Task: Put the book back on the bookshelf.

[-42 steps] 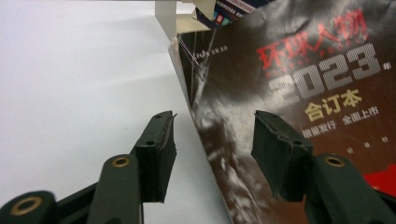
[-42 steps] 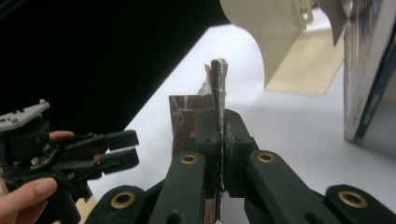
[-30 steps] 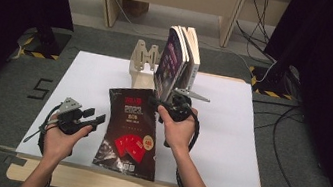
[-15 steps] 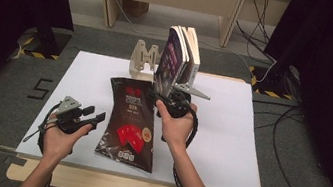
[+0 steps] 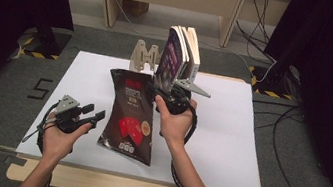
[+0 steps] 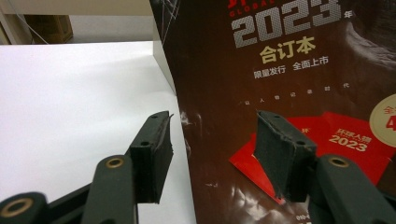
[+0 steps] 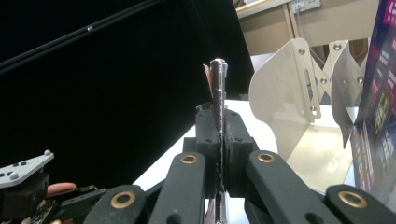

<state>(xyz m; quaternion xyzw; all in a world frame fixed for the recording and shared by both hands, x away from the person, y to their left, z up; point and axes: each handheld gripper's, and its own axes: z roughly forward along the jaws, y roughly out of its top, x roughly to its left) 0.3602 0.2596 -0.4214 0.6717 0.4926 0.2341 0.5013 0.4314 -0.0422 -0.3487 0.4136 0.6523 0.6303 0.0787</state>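
The right tongs (image 5: 158, 94) pinch the top edge of the dark magazine (image 5: 130, 118), whose long axis slopes down to the desk (image 5: 229, 134) toward the person, while the left tongs (image 5: 95, 115) gape empty just beside its left edge.

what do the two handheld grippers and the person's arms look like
Both the left gripper and right gripper are black, each topped by a grey three-cornered plate and trailing a black cable. Their jaw links carry brass-coloured rivets, with dark ribbed pads at the tips. The forearms are bare, no sleeves visible.
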